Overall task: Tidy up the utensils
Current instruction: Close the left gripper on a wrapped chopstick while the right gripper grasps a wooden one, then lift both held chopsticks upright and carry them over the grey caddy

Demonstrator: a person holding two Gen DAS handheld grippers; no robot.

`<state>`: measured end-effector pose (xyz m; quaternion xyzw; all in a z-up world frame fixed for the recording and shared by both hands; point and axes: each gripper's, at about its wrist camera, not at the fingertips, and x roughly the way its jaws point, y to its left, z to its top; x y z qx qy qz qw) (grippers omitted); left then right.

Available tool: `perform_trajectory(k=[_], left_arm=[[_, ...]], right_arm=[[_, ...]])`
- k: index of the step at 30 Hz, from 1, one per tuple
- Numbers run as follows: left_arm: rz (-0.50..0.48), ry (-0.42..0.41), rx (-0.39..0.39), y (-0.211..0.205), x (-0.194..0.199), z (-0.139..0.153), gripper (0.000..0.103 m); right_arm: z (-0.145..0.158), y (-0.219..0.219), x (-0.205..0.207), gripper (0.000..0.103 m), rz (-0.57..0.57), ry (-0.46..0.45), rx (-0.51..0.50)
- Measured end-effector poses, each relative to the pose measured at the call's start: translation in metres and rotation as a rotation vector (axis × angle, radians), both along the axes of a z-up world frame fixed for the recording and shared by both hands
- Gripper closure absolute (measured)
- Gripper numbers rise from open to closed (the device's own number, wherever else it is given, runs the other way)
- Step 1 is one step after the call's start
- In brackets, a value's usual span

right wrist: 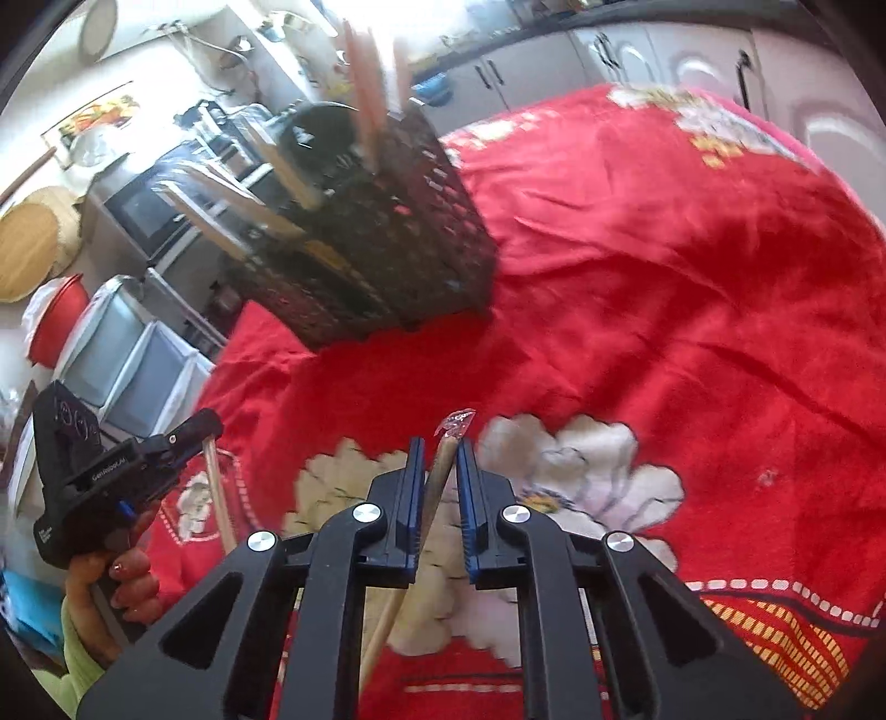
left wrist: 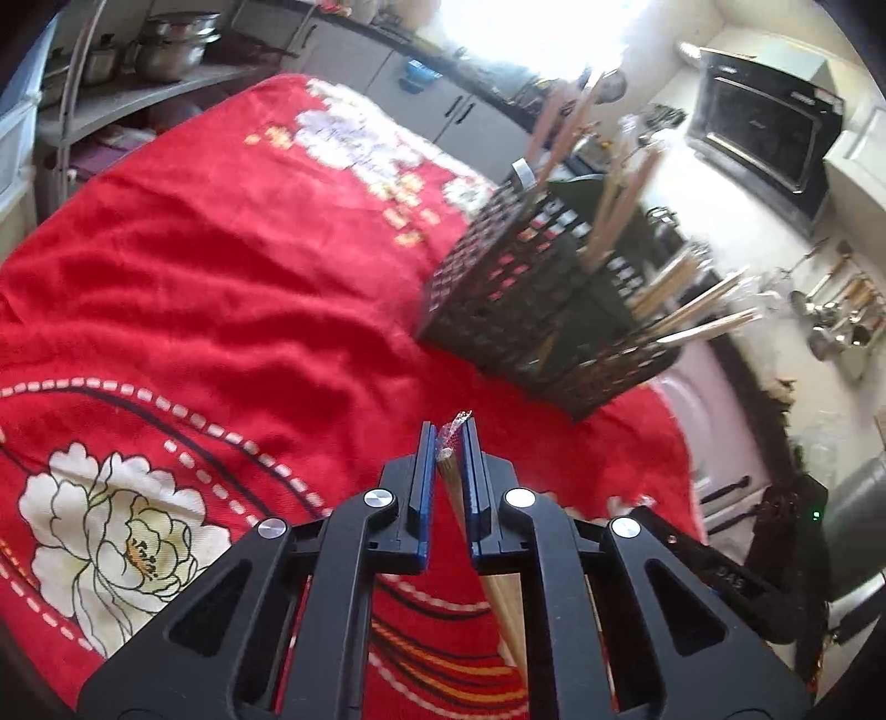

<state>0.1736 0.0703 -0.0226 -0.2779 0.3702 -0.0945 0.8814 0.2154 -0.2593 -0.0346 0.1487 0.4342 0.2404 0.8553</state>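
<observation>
A black perforated basket (left wrist: 526, 299) stands on the red flowered cloth (left wrist: 221, 266), with several wooden sticks leaning out of it. My left gripper (left wrist: 448, 437) is shut on a pair of wooden chopsticks (left wrist: 501, 603) in a clear wrapper, whose crinkled tip pokes out past the pads. My right gripper (right wrist: 441, 448) is shut on another wrapped chopstick pair (right wrist: 434, 493), below the basket (right wrist: 387, 243) in that view. The right wrist view also catches the left gripper (right wrist: 205, 426) from the side, held by a hand (right wrist: 122, 576), with its chopsticks (right wrist: 219, 509) hanging below.
A dark oven (left wrist: 764, 133) sits on the counter behind the basket. Ladles (left wrist: 836, 315) hang on the wall and steel pots (left wrist: 171, 44) rest on a curved shelf. Grey cabinets (right wrist: 637, 55) line the far side; storage bins (right wrist: 122, 360) and a red bowl (right wrist: 58, 321) sit beside the table.
</observation>
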Motion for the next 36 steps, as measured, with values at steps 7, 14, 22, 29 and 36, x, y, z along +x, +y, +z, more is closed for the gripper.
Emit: perform_trajectory(k=[7, 14, 22, 29, 36], left_arm=[[-0.045, -0.12, -0.004, -0.006, -0.011, 0.049, 0.1], [-0.098, -0.228, 0.015, -0.017, -0.014, 0.097, 0.1], [-0.133, -0.317, 0.042, -0.028, -0.01, 0.14, 0.1], [-0.106, -0.423, 0.109, -0.035, -0.004, 0.181, 0.1], [-0.013, -0.525, 0.243, -0.038, 0.002, 0.212, 0.1]], right_arm=[[0.047, 0.011, -0.015, 0.095, 0.051, -0.138, 0.031], [0.091, 0.014, -0.027, 0.097, 0.071, -0.274, 0.04], [0.127, 0.018, -0.032, 0.097, 0.067, -0.405, 0.016], [0.155, 0.016, -0.029, 0.097, 0.031, -0.526, 0.0], [0.174, 0.015, -0.016, 0.097, -0.011, -0.603, 0.003]])
